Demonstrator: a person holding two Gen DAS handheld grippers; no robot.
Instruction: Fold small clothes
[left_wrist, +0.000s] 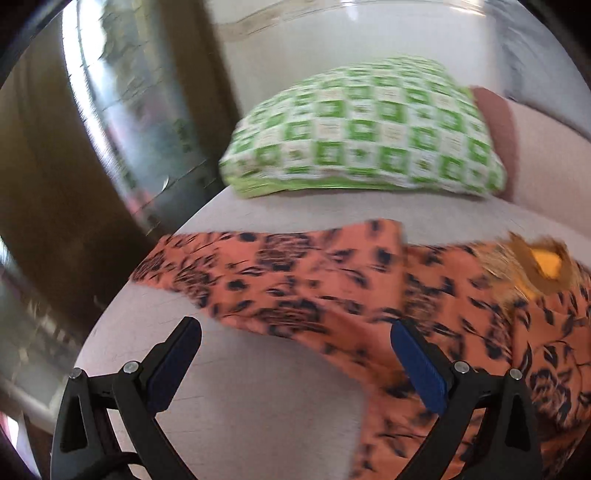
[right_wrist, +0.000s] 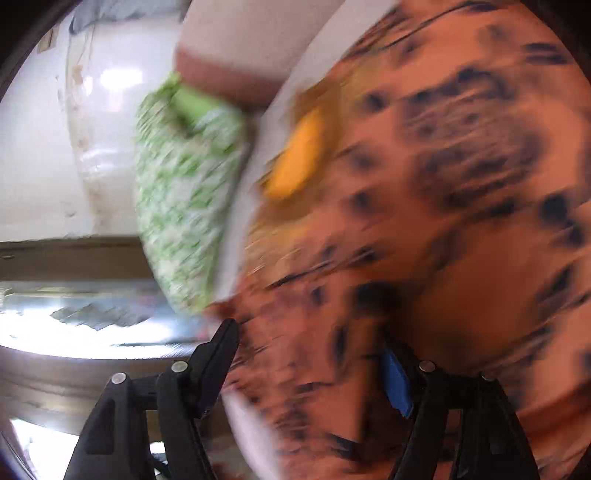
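Observation:
An orange garment (left_wrist: 332, 295) with a dark flower print lies spread across the pale table (left_wrist: 258, 406); a yellow patch (left_wrist: 546, 262) shows at its neck on the right. My left gripper (left_wrist: 295, 326) hovers over the garment's near edge, jaws wide apart, with nothing between the blue pads (left_wrist: 417, 365). In the blurred right wrist view the same garment (right_wrist: 461, 184) fills the right side, the yellow patch (right_wrist: 299, 155) near the middle. My right gripper (right_wrist: 306, 336) stands open close over the cloth, and the pads do not press on it.
A folded green-and-white checked cloth (left_wrist: 369, 129) lies on the far side of the table, also seen blurred (right_wrist: 181, 192). A brown-pink cushion edge (left_wrist: 498, 129) sits behind it. The table's rounded edge (left_wrist: 122, 295) drops off at the left toward a bright window.

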